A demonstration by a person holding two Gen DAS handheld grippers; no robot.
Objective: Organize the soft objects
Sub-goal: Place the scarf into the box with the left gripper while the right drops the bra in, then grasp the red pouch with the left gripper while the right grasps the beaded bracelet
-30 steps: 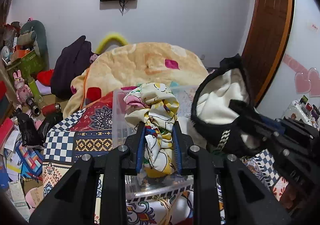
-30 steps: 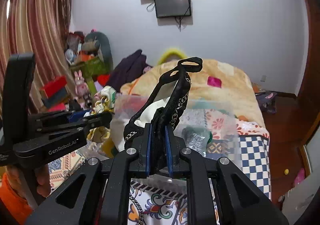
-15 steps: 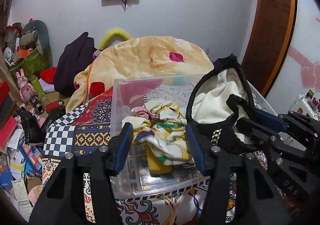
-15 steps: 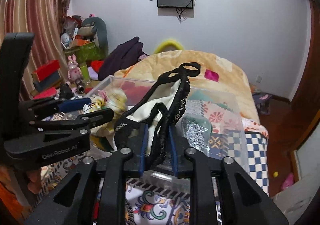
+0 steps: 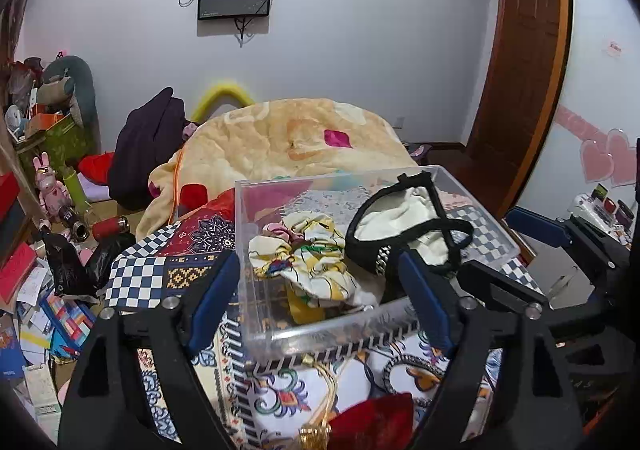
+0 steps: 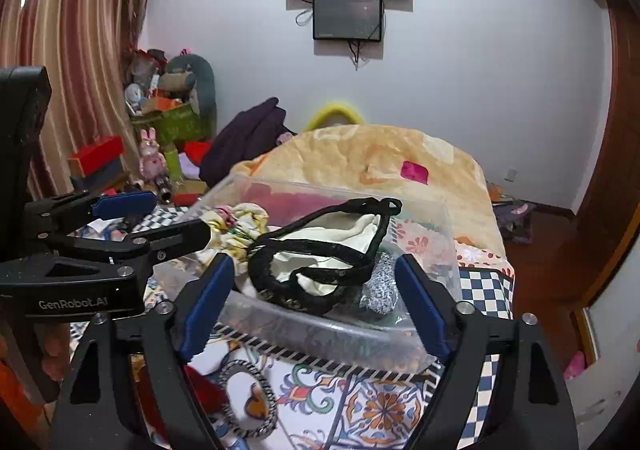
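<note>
A clear plastic bin (image 5: 256,234) (image 6: 448,246) sits on the patterned bed cover. A yellow floral cloth (image 5: 308,266) (image 6: 236,226) lies in its left part. A cream garment with black lace trim (image 5: 404,226) (image 6: 320,254) lies in its right part. My left gripper (image 5: 320,302) is open and empty just in front of the bin; it shows in the right wrist view (image 6: 160,221). My right gripper (image 6: 312,306) is open and empty just in front of the bin; it shows in the left wrist view (image 5: 532,250).
A peach blanket (image 5: 304,141) is heaped behind the bin. A dark purple garment (image 5: 148,145) lies at the back left. Toys, boxes and papers (image 5: 44,250) crowd the floor at left. A wooden door (image 5: 516,69) stands at right. A red cloth (image 5: 372,422) lies near the bed's front edge.
Both grippers opened and drew back. The floral cloth dropped from the left gripper into the bin, then the lace-trimmed garment dropped from the right gripper beside it.
</note>
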